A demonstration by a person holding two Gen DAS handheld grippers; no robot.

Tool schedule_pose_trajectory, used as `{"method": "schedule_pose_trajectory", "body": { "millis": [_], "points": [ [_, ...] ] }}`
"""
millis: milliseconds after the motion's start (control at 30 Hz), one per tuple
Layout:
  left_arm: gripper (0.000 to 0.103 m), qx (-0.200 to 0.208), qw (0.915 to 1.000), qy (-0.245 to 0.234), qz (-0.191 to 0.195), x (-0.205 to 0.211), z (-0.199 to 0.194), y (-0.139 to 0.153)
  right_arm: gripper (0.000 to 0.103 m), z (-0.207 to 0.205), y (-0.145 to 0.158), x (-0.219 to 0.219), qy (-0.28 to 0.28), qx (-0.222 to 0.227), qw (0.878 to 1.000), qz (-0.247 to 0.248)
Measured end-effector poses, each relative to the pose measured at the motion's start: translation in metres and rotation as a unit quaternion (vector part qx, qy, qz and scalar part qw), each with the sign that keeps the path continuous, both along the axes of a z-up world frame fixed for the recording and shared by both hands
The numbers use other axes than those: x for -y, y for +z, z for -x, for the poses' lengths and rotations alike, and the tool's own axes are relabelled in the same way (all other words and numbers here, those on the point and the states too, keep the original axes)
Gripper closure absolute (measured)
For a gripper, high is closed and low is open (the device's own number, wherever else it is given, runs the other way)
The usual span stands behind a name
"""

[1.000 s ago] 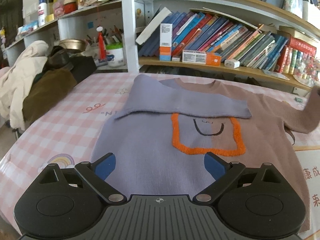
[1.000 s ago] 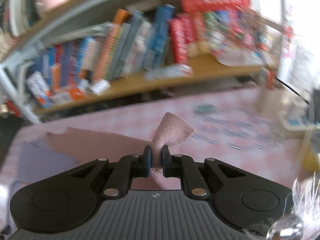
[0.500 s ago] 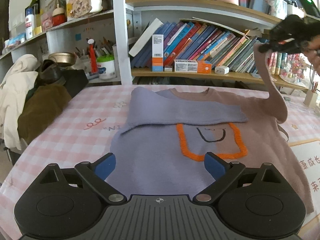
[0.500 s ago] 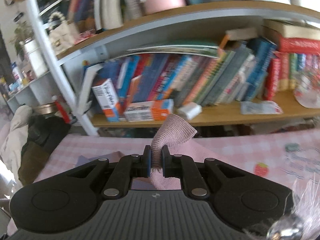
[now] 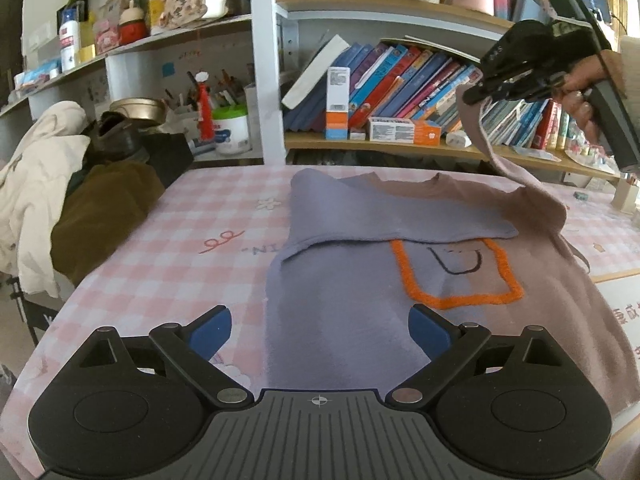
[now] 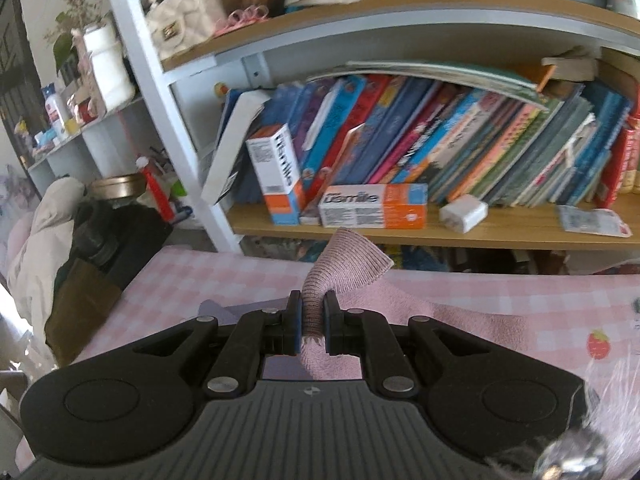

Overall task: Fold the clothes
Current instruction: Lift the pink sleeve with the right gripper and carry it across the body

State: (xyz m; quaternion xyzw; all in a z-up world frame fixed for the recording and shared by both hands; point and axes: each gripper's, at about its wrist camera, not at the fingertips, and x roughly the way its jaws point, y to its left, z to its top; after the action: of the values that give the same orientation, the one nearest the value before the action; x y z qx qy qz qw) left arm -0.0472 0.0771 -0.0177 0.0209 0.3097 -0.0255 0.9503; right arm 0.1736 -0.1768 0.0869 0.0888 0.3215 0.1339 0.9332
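A sweater (image 5: 360, 304), half lavender and half mauve-brown with an orange stitched square and a smile, lies flat on the pink checked table (image 5: 180, 240). Its lavender sleeve (image 5: 384, 216) is folded across the chest. My left gripper (image 5: 318, 330) is open and empty, low over the sweater's hem. My right gripper (image 6: 312, 316) is shut on the ribbed cuff (image 6: 344, 260) of the mauve sleeve. In the left wrist view the right gripper (image 5: 480, 94) holds that sleeve (image 5: 520, 176) high above the sweater's right shoulder.
A bookshelf (image 5: 400, 92) full of books stands behind the table's far edge. A pile of clothes (image 5: 80, 200) lies at the table's left. A small holder (image 5: 624, 196) stands at the far right.
My right gripper has lifted the mauve sleeve off the table and carried it up and leftward over the sweater. My left gripper has risen slightly and stays open.
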Motion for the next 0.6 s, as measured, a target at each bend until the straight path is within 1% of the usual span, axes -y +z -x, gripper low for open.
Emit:
{"method": "schedule_pose_trajectory", "body": {
  "millis": [100,167,333,600],
  "points": [
    [0.006,-0.003,1.0000,0.003,-0.002,-0.005,0.001,0.000,0.094,-0.006,-0.009,-0.025,0.010,-0.004,1.000,0.023],
    [0.006,-0.005,1.0000,0.004,-0.005,-0.008,0.003,0.001,0.094,-0.010,-0.020,-0.039,0.012,-0.015,0.999,0.034],
    [0.006,-0.010,0.9999,0.006,-0.012,-0.011,0.006,0.000,0.094,-0.012,-0.046,-0.062,0.023,-0.043,0.998,0.034],
    [0.006,-0.014,0.9998,0.010,-0.012,-0.015,0.009,-0.001,0.093,-0.016,-0.063,-0.081,0.019,-0.053,0.997,0.043]
  ]
}}
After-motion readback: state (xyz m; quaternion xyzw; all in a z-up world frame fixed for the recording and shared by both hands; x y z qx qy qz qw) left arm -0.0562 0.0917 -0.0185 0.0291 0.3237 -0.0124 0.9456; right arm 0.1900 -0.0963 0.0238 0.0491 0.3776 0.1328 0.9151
